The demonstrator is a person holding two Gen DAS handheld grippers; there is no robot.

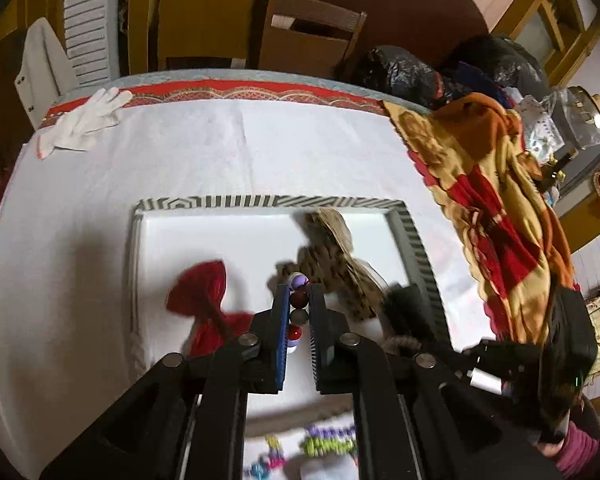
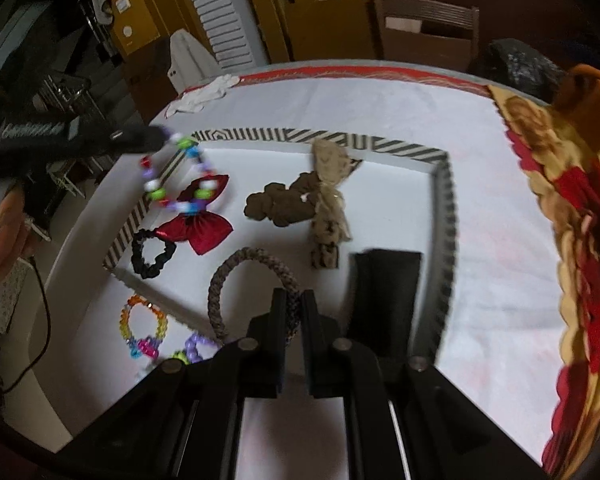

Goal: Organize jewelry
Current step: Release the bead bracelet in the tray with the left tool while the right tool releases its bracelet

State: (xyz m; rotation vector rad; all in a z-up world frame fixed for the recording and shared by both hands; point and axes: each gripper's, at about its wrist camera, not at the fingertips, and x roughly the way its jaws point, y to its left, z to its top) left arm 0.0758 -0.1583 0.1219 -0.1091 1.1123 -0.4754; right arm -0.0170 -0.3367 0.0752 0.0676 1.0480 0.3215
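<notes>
Closest to me, my right gripper [image 2: 291, 304] sits with its jaws nearly together and nothing that I can make out between them, poised low over the braided headband [image 2: 220, 280] at the near edge of the striped tray [image 2: 446, 240]. Just outside that edge, on the white worktop [image 2: 500, 280], I see a rainbow bead bracelet [image 2: 142, 326] and a purple bead piece [image 2: 198, 346] beside it. My left gripper [image 1: 299, 294] is clamped on a beaded necklace [image 2: 180, 176], whose beads show stacked between the fingers in the left wrist view; from the right wrist view the strand hangs in the air over the tray's far left corner, above the red bow [image 2: 198, 220]. Inside the tray, from near to far, I see a black rectangular piece [image 2: 384, 280], a black scrunchie [image 2: 152, 254] near the left wall beside the bow, then a brown scrunchie [image 2: 280, 204] touching a tan patterned bow [image 2: 328, 188] in the middle. Beyond the tray, a white glove [image 1: 84, 120] lies near the worktop's far left edge, and a red and yellow blanket [image 1: 496, 216] drapes over its right side. Farthest back stands a wooden chair [image 1: 312, 36].
</notes>
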